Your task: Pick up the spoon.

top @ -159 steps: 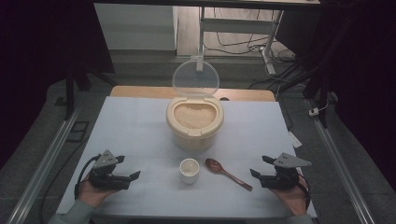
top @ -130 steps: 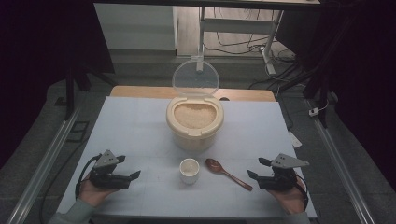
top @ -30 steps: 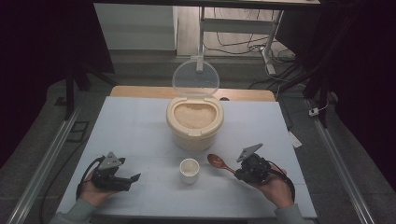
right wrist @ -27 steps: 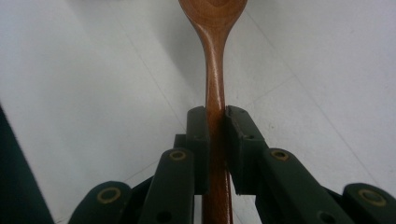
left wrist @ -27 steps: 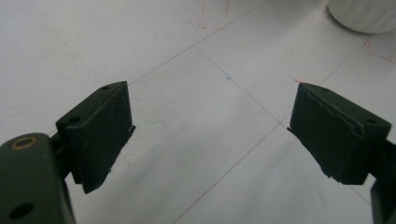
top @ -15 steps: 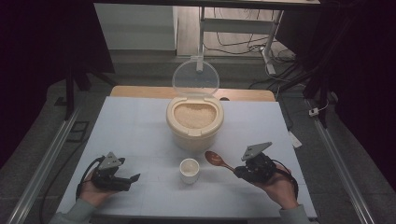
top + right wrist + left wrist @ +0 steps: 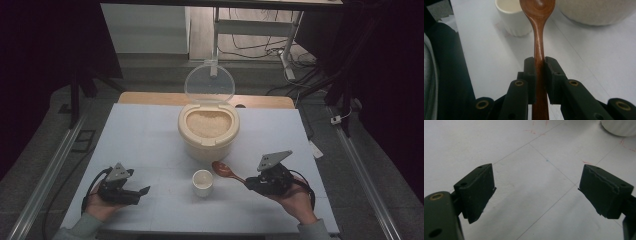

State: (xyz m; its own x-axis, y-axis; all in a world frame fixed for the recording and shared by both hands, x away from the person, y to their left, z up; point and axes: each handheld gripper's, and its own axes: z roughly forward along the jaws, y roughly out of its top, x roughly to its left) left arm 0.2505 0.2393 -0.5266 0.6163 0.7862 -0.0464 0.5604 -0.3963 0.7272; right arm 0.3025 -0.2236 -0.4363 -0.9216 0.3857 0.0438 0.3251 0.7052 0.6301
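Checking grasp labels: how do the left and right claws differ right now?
Left claw: jaws wide apart, nothing between them, low over the table. Right claw: shut on the wooden spoon handle, bowl pointing toward the rice container. Both are hand-held with black jaws.

The brown wooden spoon [image 7: 226, 171] was off the table, its handle pinched between black jaws, empty bowl pointing toward the rice container [image 7: 208, 131], just beside the small white cup [image 7: 203, 182].

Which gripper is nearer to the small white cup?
Right. The right gripper holds the wooden spoon just right of the cup; the left gripper rests farther off at its left.
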